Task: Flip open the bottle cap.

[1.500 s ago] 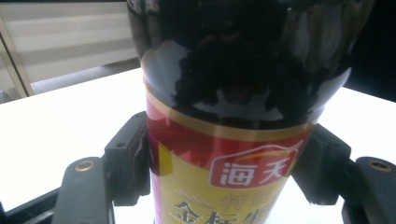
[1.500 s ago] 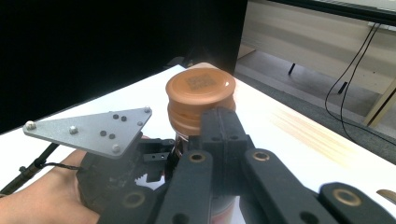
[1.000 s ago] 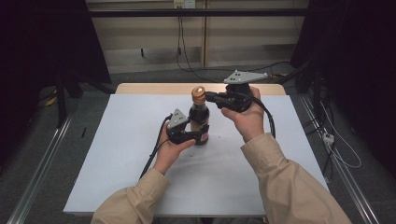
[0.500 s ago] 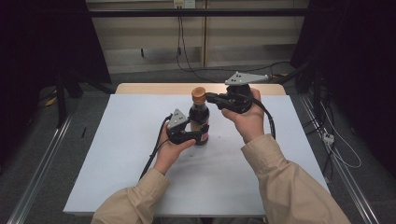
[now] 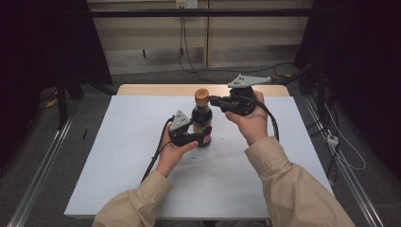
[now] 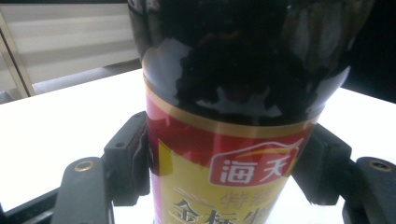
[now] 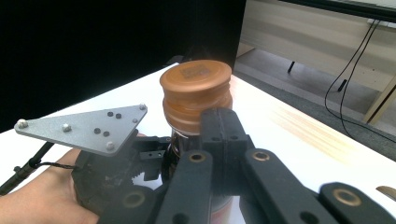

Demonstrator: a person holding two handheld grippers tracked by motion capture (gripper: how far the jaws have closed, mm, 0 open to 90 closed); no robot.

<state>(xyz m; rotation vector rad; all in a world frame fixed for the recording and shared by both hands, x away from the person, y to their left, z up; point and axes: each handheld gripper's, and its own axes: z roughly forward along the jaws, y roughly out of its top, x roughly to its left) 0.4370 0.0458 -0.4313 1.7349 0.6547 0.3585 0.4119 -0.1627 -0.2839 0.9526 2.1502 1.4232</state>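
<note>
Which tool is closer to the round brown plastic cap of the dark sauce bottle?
Right. The right tool is shut just below the cap; the left tool is clamped on the bottle's lower labelled body.

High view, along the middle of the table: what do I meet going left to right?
Bare white table → left hand-held gripper clamped on the bottle's lower body → dark sauce bottle with brown cap → right hand-held gripper, shut beside the bottle's neck.

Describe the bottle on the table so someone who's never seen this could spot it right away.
On the white table, look at the middle, between the person's two hands. There stands an upright dark bottle, the left gripper clamped round its red and yellow label. Its round brown cap sets it apart.
</note>
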